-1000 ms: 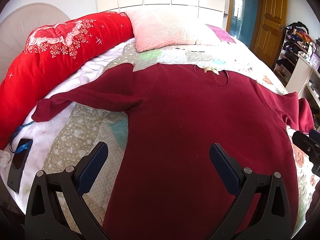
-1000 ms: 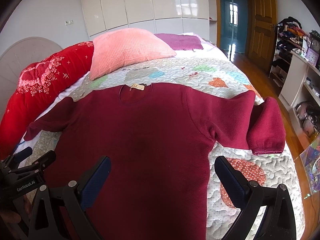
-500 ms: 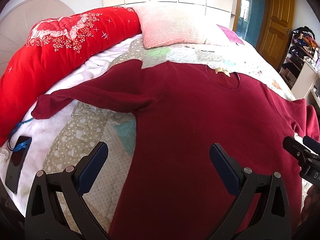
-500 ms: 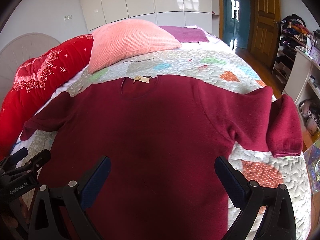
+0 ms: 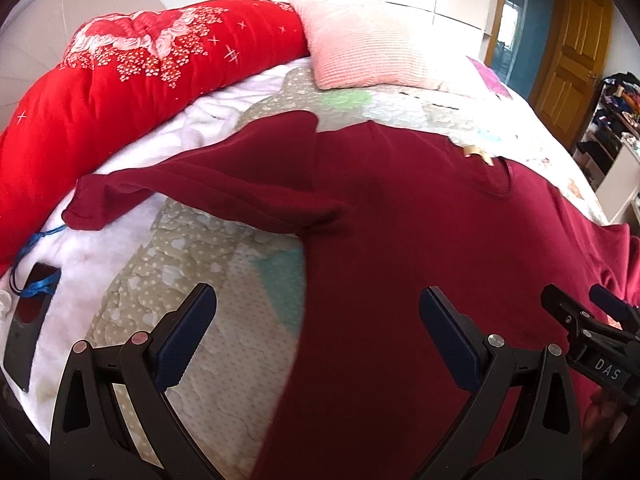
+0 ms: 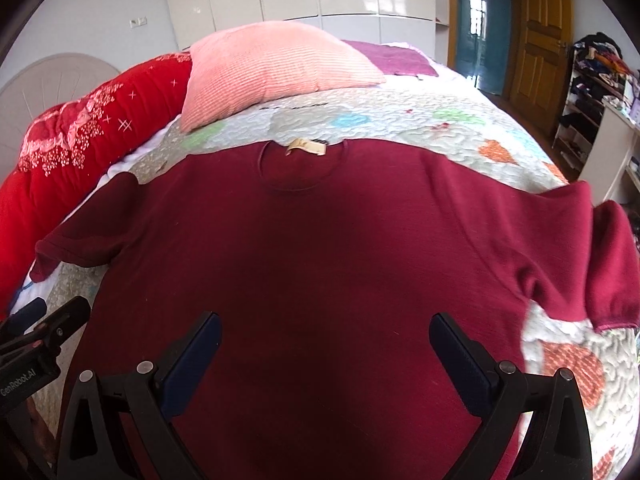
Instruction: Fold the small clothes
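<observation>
My tongs' pads [image 6: 192,364] navy; sweater [image 6: 320,264] plain maroon, tan tag; quilt [image 6: 400,116] w/ multicolour patches; pillow [image 6: 276,64] pink ribbed; duvet [image 5: 132,80] red w/ white flowers

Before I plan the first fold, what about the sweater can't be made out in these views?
- Bottom hem of the sweater: cut off by the lower edge and the open tongs in both views.
- Neck label: too small to read.
- Right cuff: hangs over the bed's edge; left view crops it.
</observation>
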Action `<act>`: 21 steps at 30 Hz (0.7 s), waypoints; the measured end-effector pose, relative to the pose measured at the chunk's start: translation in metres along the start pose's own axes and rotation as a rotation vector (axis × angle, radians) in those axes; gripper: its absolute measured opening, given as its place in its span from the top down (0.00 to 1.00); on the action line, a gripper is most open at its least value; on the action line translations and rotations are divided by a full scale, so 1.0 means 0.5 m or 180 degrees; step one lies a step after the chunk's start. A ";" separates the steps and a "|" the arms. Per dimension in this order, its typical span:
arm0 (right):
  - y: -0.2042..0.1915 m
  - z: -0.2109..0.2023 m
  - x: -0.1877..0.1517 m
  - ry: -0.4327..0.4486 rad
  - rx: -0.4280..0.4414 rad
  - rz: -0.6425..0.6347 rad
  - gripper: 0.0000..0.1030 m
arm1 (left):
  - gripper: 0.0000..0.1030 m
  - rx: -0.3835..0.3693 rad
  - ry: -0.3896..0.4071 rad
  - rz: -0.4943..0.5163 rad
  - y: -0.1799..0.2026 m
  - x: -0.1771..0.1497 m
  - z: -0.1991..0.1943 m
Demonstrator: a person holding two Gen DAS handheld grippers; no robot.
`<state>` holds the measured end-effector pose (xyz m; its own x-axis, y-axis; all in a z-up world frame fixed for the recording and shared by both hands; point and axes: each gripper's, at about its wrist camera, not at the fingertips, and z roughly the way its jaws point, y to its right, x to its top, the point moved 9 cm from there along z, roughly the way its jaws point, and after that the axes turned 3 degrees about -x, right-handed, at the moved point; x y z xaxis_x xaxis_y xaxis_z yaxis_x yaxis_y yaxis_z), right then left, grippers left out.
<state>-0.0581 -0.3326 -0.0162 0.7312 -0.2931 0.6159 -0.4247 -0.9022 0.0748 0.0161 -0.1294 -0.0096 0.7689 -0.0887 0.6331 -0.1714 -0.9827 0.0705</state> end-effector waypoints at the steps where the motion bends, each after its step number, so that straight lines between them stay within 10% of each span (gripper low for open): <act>1: -0.007 0.008 0.003 -0.0003 -0.0008 -0.0017 0.00 | 0.01 0.0004 -0.0008 -0.0007 -0.003 0.000 0.003; 9: -0.059 0.040 0.012 -0.0066 0.0094 -0.0135 0.00 | 0.01 0.0048 -0.0062 -0.0415 -0.116 0.024 0.015; 21: -0.129 0.057 0.021 -0.0075 0.0320 -0.0253 0.00 | 0.06 0.0608 0.0170 -0.1939 -0.523 0.057 0.030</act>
<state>-0.0079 -0.2862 -0.0369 0.7733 -0.2259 0.5925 -0.3102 -0.9497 0.0428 0.0920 0.1225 -0.0218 0.6613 0.4983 0.5607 0.4033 -0.8664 0.2944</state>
